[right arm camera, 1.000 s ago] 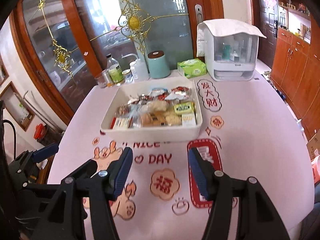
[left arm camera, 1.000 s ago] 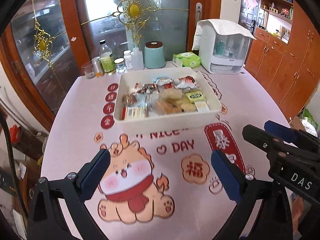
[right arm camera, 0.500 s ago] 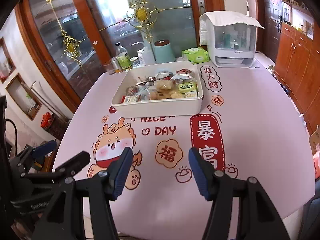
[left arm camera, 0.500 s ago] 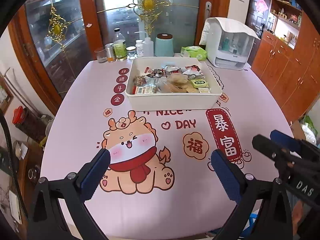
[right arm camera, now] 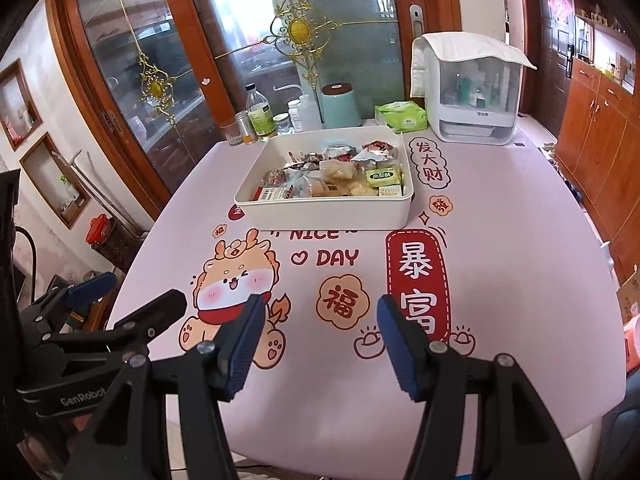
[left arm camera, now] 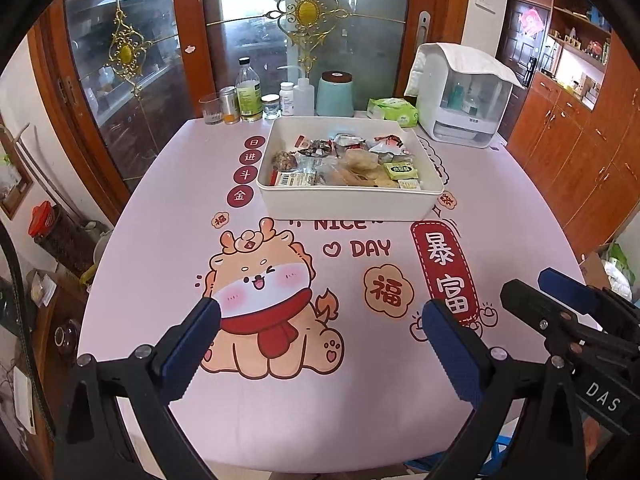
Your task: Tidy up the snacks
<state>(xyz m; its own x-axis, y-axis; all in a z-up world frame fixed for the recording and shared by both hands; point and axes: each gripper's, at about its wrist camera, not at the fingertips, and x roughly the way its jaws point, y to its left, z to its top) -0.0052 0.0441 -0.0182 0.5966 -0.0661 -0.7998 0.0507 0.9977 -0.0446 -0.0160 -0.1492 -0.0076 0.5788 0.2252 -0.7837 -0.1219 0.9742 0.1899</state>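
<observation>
Left wrist view
- Table: a pink tablecloth point(left arm camera: 168, 240) printed with a cartoon dragon, red Chinese characters and the words "NICE DAY".
- Snacks: wrapped snacks point(left arm camera: 344, 160) piled inside a white tray point(left arm camera: 348, 204) at the far middle of the table.
- Far edge: a bottle point(left arm camera: 248, 94), small jars, a teal canister point(left arm camera: 335, 94), a green tissue pack point(left arm camera: 394, 111) and a white cabinet with a cloth on top point(left arm camera: 464, 100).
- Room: glass doors with gold ornaments behind; wooden cupboards on the right.
- Left gripper point(left arm camera: 320, 334): jaws wide apart, nothing between them, above the near part of the table and well apart from the tray.
- Right gripper point(left arm camera: 536, 290): seen side-on at the right edge.

Right wrist view
- Table: the same cloth point(right arm camera: 512, 220); tray point(right arm camera: 332, 212) with snacks point(right arm camera: 340, 174) at the far middle.
- Room: framed wall niches on the left, a dark door at far right.
- Right gripper point(right arm camera: 318, 330): jaws spread, holding nothing, above the near edge.
- Left gripper point(right arm camera: 132, 294): at the lower left, beside the table edge.
</observation>
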